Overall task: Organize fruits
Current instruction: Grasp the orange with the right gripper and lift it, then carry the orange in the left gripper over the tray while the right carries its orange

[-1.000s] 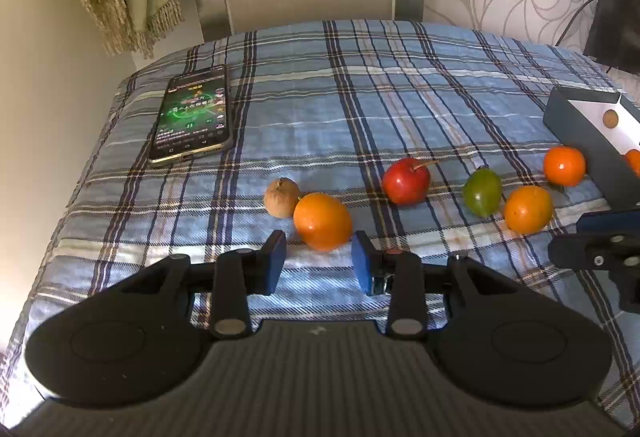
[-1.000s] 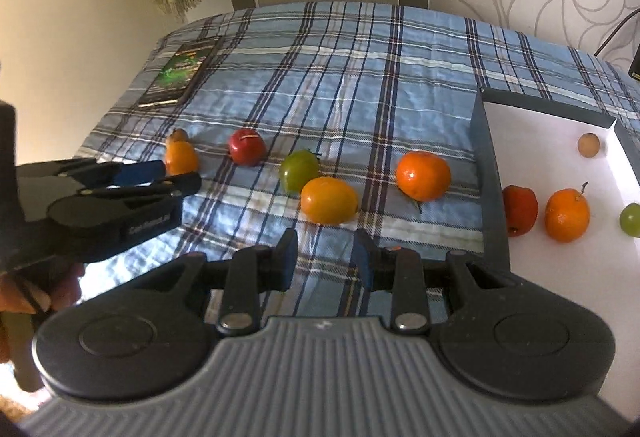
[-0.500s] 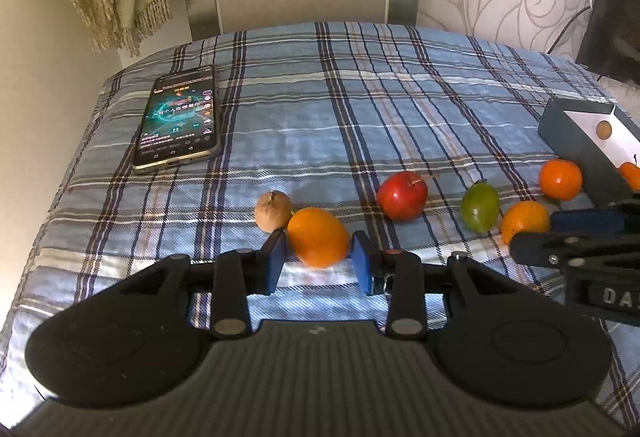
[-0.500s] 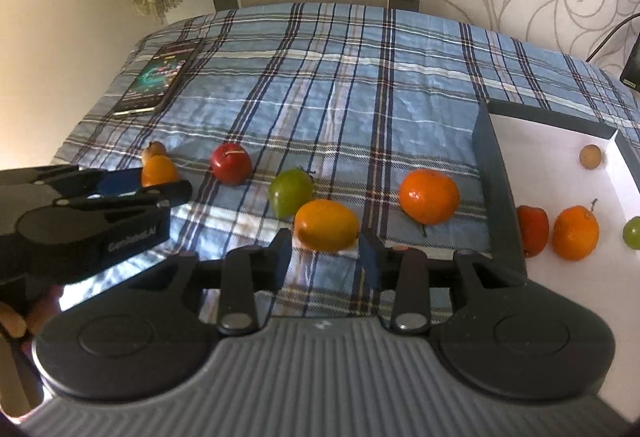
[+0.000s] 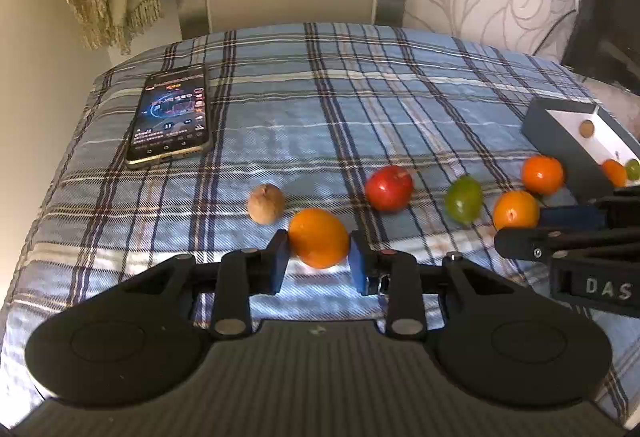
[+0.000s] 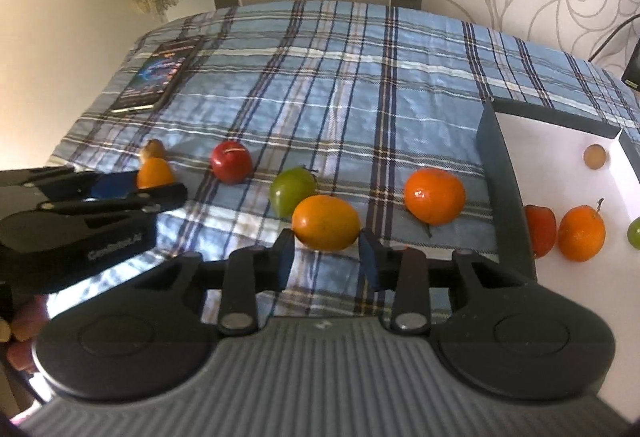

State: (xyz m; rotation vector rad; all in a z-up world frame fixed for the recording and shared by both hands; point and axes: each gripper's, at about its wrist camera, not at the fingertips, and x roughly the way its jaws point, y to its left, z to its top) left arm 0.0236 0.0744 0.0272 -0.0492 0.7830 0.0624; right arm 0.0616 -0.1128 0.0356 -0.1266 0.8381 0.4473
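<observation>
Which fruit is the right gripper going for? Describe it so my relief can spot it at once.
Start at the dark-walled box; left of it on the plaid cloth lies a tangerine, then the target orange, nearest the camera. It sits between the open fingers of the right gripper, smooth and oval, in front of the green fruit.

Six loose fruits in a row on the plaid bed, brown fruit (image 5: 266,203) at 9 o'clock, orange (image 5: 319,237), red apple (image 5: 389,188), green fruit (image 5: 464,199), yellow-orange fruit (image 6: 326,223), mandarin (image 6: 435,195) toward 3 o'clock, more fruit inside the white-lined box (image 6: 502,173)
</observation>
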